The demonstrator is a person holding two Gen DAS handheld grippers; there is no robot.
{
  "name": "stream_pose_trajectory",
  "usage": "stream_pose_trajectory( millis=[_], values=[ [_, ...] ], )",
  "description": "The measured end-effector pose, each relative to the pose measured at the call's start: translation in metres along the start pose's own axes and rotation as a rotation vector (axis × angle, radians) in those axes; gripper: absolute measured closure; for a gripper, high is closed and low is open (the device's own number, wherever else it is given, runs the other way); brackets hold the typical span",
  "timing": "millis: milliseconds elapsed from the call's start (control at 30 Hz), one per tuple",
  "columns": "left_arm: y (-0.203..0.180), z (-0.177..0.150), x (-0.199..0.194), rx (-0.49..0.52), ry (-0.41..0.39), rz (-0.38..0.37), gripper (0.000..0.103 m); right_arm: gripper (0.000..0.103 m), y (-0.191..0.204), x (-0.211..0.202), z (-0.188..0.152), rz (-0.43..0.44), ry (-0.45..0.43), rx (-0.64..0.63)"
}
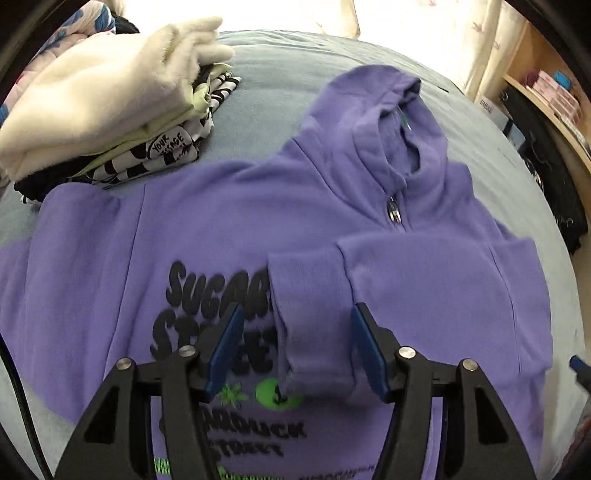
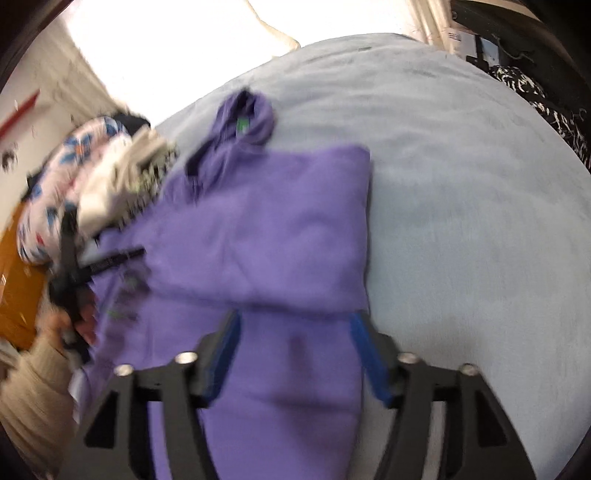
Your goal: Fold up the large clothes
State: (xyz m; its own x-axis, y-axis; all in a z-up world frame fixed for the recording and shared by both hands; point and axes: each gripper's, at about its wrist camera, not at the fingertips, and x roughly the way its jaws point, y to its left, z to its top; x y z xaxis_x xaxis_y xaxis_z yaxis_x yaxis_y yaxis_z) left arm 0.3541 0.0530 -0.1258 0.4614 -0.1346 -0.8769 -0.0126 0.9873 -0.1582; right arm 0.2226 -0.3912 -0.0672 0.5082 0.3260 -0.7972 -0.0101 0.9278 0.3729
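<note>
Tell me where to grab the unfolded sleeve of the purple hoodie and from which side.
Judging by its pose, take the unfolded sleeve near its outer end, coming from above with the left gripper. It lies flat and spread on the blue bedspread, clear of the stack of folded clothes, so pinching the edge should let it swing across the hoodie.

Both wrist views look steeply down, close over the purple hoodie (image 1: 258, 221).

Bed (image 1: 280, 66): purple hoodie (image 1: 229, 229), folded stack (image 1: 110, 122).

bright window (image 1: 288, 14), wooden shelf (image 1: 546, 107) (right)
</note>
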Motion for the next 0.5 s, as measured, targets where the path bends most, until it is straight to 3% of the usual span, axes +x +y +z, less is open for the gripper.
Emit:
stream_pose_trajectory(
  millis=[133, 233, 267, 300, 333, 367, 433, 467, 500],
  values=[
    [0.001, 0.005, 0.018, -0.031, 0.037, -0.001, 0.044, 0.032, -0.009, 0.023, 0.046, -0.032, -0.022, 0.062],
    [0.003, 0.01, 0.03, -0.046, 0.021, 0.002, 0.044, 0.032, -0.025, 0.053, 0.077, -0.057, -0.027, 0.12],
    [0.002, 0.011, 0.031, -0.041, 0.016, 0.005, 0.05, 0.032, -0.031, 0.061, 0.083, -0.062, -0.023, 0.134],
    [-0.001, 0.012, 0.031, -0.023, 0.011, 0.002, 0.075, 0.032, -0.036, 0.069, 0.087, -0.065, -0.017, 0.151],
    [-0.004, 0.014, 0.03, -0.012, 0.015, 0.006, 0.086, 0.032, -0.044, 0.078, 0.091, -0.059, -0.007, 0.176],
    [-0.007, 0.016, 0.027, -0.008, 0.021, -0.013, 0.093, 0.032, -0.051, 0.087, 0.093, -0.05, 0.003, 0.201],
    [-0.01, 0.024, 0.02, 0.008, -0.015, 0.007, 0.093, 0.033, -0.06, 0.105, 0.096, -0.037, 0.038, 0.24],
    [-0.012, 0.027, 0.013, 0.009, -0.045, 0.002, 0.093, 0.046, -0.062, 0.115, 0.097, -0.022, 0.064, 0.247],
    [-0.011, 0.031, 0.004, 0.002, -0.077, -0.004, 0.094, 0.076, -0.06, 0.123, 0.097, -0.004, 0.094, 0.238]
  ],
)
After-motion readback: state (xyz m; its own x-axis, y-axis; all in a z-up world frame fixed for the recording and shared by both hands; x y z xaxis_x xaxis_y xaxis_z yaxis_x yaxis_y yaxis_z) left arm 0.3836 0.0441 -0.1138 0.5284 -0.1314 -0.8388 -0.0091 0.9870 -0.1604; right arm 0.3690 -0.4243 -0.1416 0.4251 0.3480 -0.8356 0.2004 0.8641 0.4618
